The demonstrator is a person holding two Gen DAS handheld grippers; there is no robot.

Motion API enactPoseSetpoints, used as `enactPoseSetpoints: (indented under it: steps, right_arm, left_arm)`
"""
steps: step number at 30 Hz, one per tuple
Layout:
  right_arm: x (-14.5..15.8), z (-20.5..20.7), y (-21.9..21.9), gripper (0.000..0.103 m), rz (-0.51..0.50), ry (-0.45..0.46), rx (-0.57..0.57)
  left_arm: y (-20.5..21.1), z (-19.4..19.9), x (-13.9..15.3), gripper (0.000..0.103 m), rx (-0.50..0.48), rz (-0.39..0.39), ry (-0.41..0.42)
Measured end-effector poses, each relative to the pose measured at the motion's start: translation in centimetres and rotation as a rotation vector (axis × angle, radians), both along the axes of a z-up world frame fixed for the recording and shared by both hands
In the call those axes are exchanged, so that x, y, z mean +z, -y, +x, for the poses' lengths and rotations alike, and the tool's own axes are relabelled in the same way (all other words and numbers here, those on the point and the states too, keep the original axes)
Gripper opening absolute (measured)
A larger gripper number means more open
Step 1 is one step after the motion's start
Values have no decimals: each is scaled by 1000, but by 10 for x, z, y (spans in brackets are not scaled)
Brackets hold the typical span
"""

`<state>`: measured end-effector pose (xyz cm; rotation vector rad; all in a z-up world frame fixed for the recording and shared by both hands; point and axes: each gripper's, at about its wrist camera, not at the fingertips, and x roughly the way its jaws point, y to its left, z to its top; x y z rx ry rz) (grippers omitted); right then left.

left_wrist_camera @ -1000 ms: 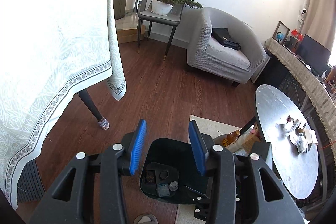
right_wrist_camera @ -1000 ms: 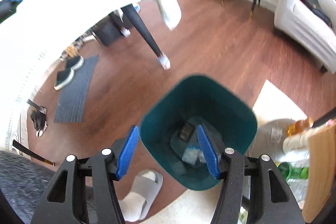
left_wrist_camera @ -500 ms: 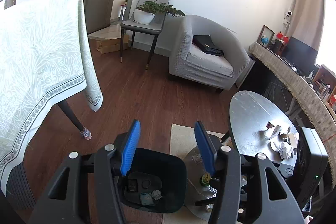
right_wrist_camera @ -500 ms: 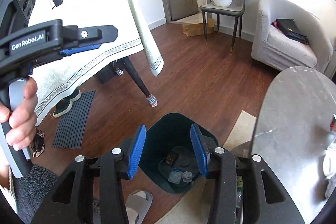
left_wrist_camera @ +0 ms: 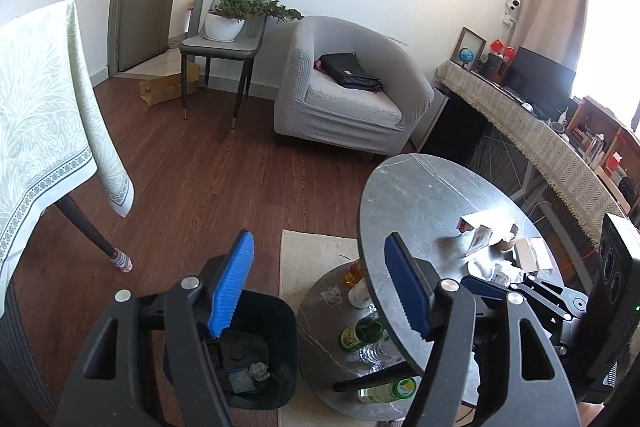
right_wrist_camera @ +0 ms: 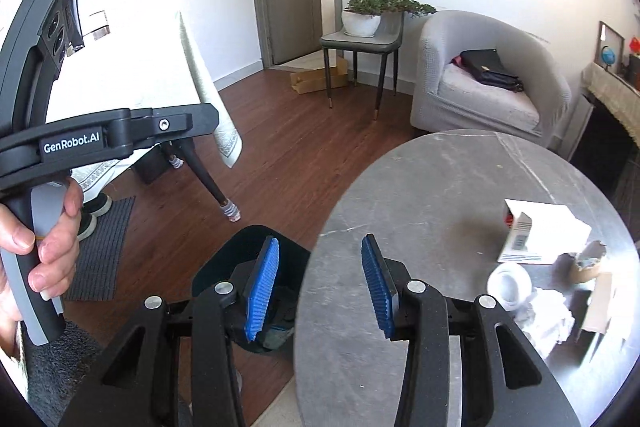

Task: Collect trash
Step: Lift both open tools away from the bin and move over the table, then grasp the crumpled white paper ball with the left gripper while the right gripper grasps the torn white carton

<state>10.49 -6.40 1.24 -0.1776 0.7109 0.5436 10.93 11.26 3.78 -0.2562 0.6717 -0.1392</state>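
Your right gripper (right_wrist_camera: 318, 283) is empty, jaws partly apart, angled down over the near edge of the round marble table (right_wrist_camera: 420, 195). Your left gripper (left_wrist_camera: 320, 283) is also empty, its jaws opening, above the dark trash bin (left_wrist_camera: 280, 323) on the floor beside the table. Your left hand (right_wrist_camera: 38, 239) grips its handle.

Progress, judged: partly done. The bin holds some crumpled scraps. Left to collect on the tabletop: a small carton (right_wrist_camera: 520, 235), a paper cup (right_wrist_camera: 510, 285) and crumpled tissues (right_wrist_camera: 544, 319), near the right gripper.
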Motion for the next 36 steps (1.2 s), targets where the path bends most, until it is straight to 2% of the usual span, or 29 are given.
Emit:
enactPoseSetpoints:
  steps: [6, 16, 24, 29, 36]
  right_arm:
    - [2, 0, 41, 44, -58, 42, -86]
    - [11, -3, 117, 44, -55, 73, -251]
    - [12, -9, 168, 62, -53, 85, -358]
    - [8, -10, 197, 63, -33, 64, -414]
    - [-2, -13, 215, 66, -59, 40, -437]
  left_arm:
    - [38, 8, -4, 72, -78, -30, -8]
    - [102, 19, -16, 72, -210, -90, -39]
    - [156, 26, -31, 73, -309, -94, -79]
    - [193, 28, -43, 71, -406, -82, -132]
    - [226, 30, -58, 71, -455, -55, -163]
